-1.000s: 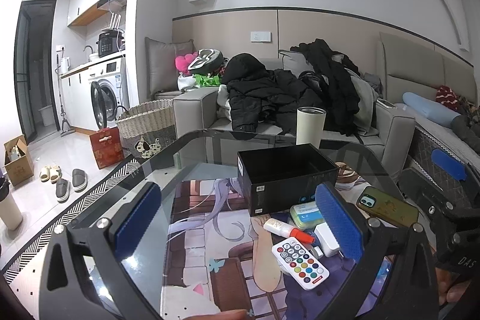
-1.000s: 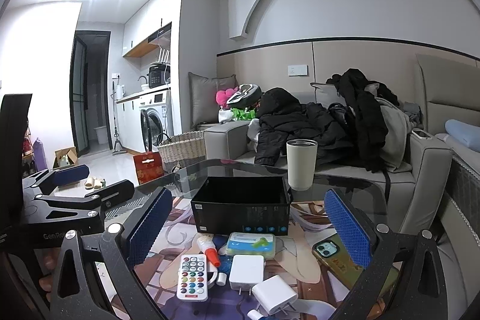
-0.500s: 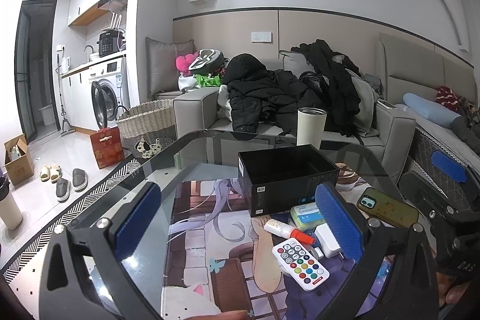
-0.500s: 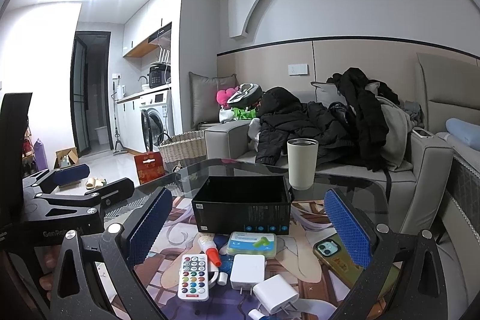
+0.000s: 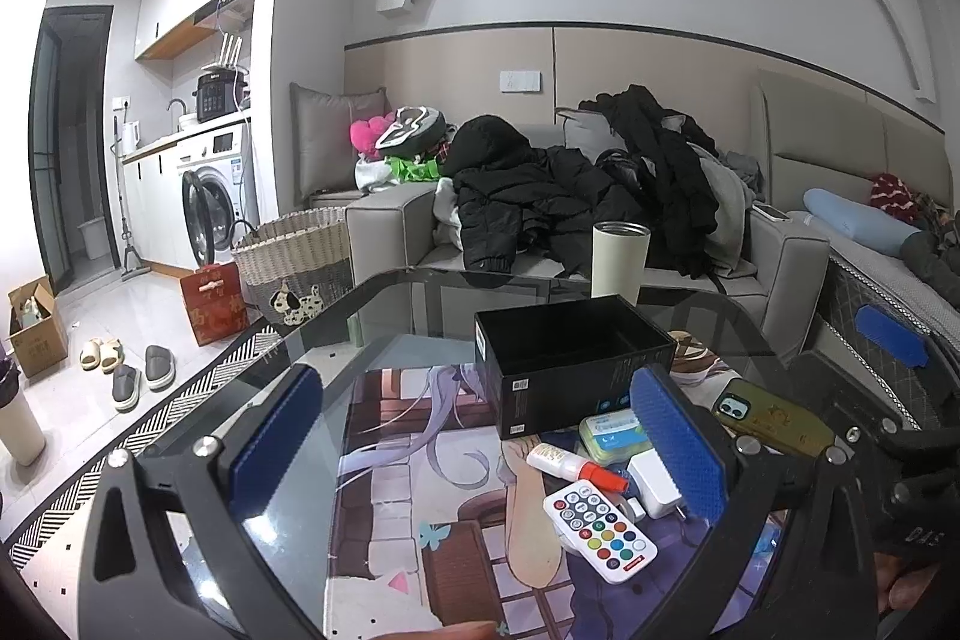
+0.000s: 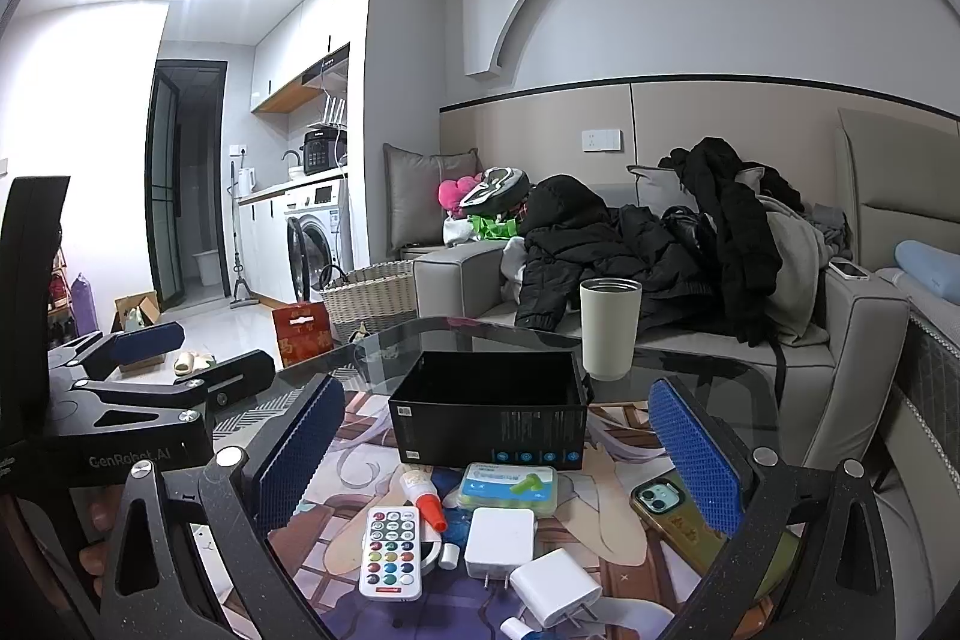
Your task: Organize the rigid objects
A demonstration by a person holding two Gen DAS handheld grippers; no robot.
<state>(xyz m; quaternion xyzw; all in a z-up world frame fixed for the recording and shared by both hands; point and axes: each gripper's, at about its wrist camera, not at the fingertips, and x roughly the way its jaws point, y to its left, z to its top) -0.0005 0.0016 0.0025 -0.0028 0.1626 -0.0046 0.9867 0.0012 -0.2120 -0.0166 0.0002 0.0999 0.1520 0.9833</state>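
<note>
An empty black box stands on the glass table. In front of it lie a white remote with coloured buttons, a red-capped tube, a teal case, two white chargers and a phone in a yellow case. My left gripper is open and empty, above the table left of the items. My right gripper is open and empty, facing them.
A cream tumbler stands behind the box. A grey sofa piled with dark coats lies beyond the table. A wicker basket and a red bag sit on the floor to the left.
</note>
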